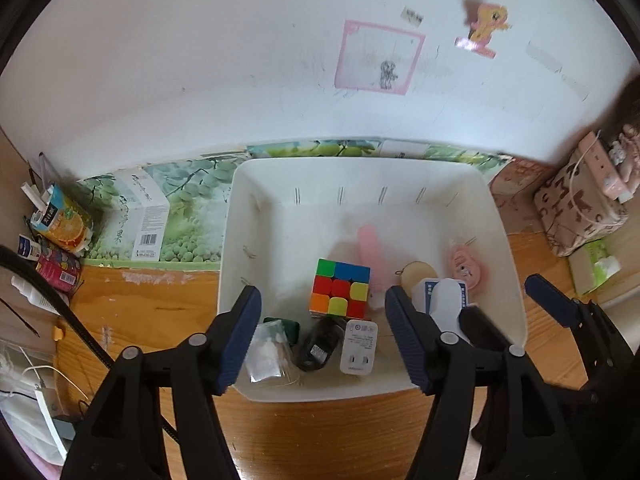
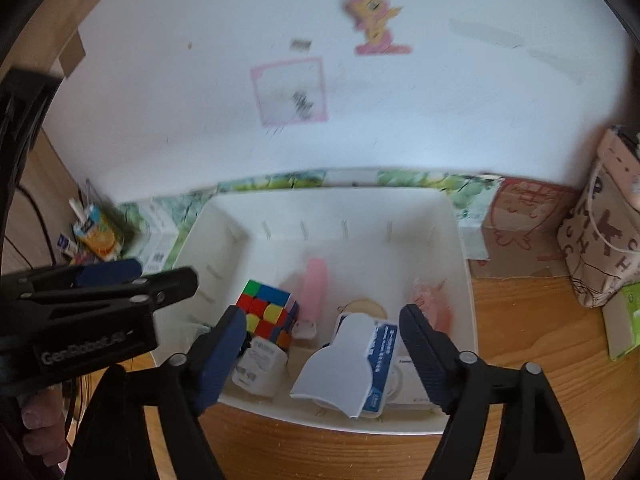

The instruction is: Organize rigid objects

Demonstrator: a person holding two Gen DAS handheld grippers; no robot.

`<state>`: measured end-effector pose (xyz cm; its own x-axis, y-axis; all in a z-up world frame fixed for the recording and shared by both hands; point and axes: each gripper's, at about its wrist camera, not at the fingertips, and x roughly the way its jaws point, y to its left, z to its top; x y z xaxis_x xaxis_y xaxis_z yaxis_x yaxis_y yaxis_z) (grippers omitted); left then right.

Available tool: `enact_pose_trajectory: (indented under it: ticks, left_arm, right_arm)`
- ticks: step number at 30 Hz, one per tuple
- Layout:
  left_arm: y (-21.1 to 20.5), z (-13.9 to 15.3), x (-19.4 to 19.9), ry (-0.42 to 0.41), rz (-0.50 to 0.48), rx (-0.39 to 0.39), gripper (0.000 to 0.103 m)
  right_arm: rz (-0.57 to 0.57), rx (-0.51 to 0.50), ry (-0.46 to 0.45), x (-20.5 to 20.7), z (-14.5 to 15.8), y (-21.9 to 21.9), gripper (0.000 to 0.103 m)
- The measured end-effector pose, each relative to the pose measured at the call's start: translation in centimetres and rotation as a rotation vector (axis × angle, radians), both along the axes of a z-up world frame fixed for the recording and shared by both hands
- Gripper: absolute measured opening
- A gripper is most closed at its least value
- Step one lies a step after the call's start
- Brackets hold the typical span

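left gripper point(image 1: 322, 336): jaws apart, nothing clamped; hangs above the bin's near-left end, pointing steeply down; small clear bag, black adapter and white plug sit below in the gap, untouched.
right gripper point(image 2: 320, 354): jaws wide, nothing gripped; hovers over the bin's near-right end; white-and-blue box lies in the gap below, pads clear of it as far as I can tell.
white bin point(image 1: 506, 280): on the wooden desk, just ahead of both grippers, its far wall by the grape-print board.
clear bag point(image 1: 267, 354): near-left corner of the bin, beside the left finger point(image 1: 240, 344).
black adapter point(image 1: 318, 346): next to the bag, touching the white plug.
white plug point(image 1: 359, 347): prongs face up, near wall, just in front of the cube.
white-and-blue box point(image 2: 360, 364): near-right, tilted, long axis running near to far; right hand nearer.
Rubik's cube point(image 1: 339, 288): mid-bin, beyond the plug; upright, sits between the two grippers, left hand slightly nearer.
pink comb-like bar point(image 1: 368, 256): right of the cube, long axis near to far.
round wooden tag point(image 1: 418, 276): behind the box.
pink round item point(image 1: 466, 268): far-right, near the right wall; kind unclear.
task read: items look already binned; next pick unclear.
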<state>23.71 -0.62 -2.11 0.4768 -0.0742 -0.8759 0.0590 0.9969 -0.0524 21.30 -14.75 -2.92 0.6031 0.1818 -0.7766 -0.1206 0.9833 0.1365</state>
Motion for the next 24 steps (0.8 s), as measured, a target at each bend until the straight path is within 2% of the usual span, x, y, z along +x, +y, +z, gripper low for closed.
enact_pose_trajectory:
  ticks: [7, 11, 14, 18, 24]
  left_arm:
    - [3.0, 2.5, -3.2, -0.102, 0.056, -0.098, 0.082]
    - [4.5, 3.8, -6.3, -0.171, 0.091, -0.152, 0.084]
    - [5.0, 4.3, -8.9, -0.194, 0.093, -0.150, 0.086]
    - [5.3, 4.3, -12.4, -0.231, 0.103, -0.118, 0.087]
    - [5.4, 3.8, -17.1, -0.251, 0.127, -0.144, 0.087]
  right_arm:
    - [-0.068, 0.036, -0.082, -2.6, 1.5, -1.4, 0.082]
    - [-0.069, 0.052, -0.116, -5.1, 1.9, -1.5, 0.083]
    - [-0.048, 0.063, -0.138, -7.3, 1.7, -1.5, 0.085]
    - [-0.004, 0.027, -0.115, -10.0, 1.0, -1.0, 0.089]
    - [0.074, 0.014, -0.116, -14.5, 1.1, -0.4, 0.089]
